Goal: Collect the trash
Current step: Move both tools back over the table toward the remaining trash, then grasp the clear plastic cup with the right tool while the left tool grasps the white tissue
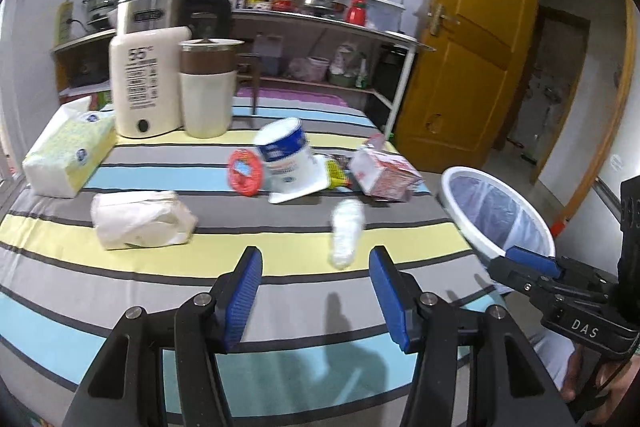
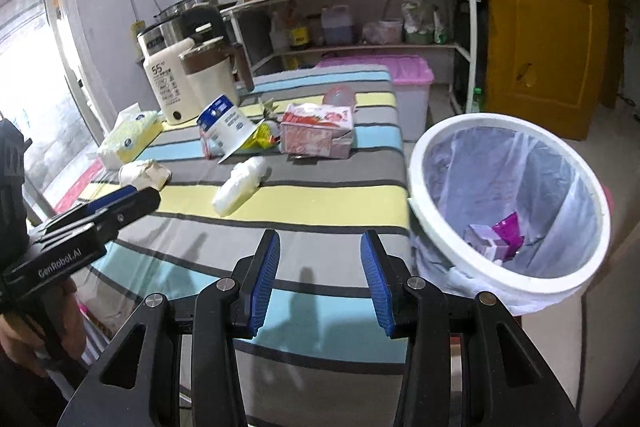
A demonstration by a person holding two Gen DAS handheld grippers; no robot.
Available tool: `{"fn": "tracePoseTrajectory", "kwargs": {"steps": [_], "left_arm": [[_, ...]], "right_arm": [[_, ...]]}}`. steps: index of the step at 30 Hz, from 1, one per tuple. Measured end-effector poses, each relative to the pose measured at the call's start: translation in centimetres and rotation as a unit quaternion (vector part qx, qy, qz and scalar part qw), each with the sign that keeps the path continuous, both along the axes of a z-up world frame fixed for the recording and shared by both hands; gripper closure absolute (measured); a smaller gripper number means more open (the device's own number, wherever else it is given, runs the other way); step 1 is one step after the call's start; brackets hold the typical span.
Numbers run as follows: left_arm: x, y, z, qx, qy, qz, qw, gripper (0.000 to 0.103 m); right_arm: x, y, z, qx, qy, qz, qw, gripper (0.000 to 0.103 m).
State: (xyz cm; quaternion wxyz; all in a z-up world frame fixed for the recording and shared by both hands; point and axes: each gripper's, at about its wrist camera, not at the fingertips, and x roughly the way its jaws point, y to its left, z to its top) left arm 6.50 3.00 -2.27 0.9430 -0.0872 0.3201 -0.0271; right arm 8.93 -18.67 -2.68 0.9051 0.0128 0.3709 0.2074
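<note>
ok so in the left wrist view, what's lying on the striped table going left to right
tissue pack → crumpled paper wad → red lid → small white bottle → pink carton → white bin beside the table

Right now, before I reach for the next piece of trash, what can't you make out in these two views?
- Yellow wrapper, left wrist view: mostly hidden behind the white tub and pink carton; its print is unreadable.
- Crumpled white bottle, left wrist view: blurred by motion; cap or no cap, I cannot tell.
- Bin contents, right wrist view: purple packaging shows; the near rim hides whatever lies below it.
- Red lid: hidden in the right wrist view.
</note>
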Motion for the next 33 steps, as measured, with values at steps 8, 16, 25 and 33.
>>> {"fn": "tracePoseTrajectory", "kwargs": {"steps": [8, 16, 25, 33], "left_arm": [[0.1, 4.7, 0.3, 0.013, -0.005, 0.057, 0.9983, 0.047], [0.8, 9.4, 0.5, 0.011, -0.006, 0.113, 0.9935, 0.038], [3.4, 13.9, -1.1, -0.008, 0.022, 0.151, 0.9882, 0.037], [4.3, 13.7, -2.6, -0.057, 0.044, 0.1, 0.9924, 0.037]], "right_arm": [[1.0, 2.5, 0.0, -0.002, 0.014, 0.025, 1.0, 0.06], [2.7, 6.0, -0.5, -0.001, 0.025, 0.045, 0.999, 0.06], [5.8, 9.5, -2.0, 0.005, 0.056, 0.047, 0.997, 0.06], [7.5, 10.4, -3.7, -0.003, 0.077, 0.032, 0.996, 0.07]]}}
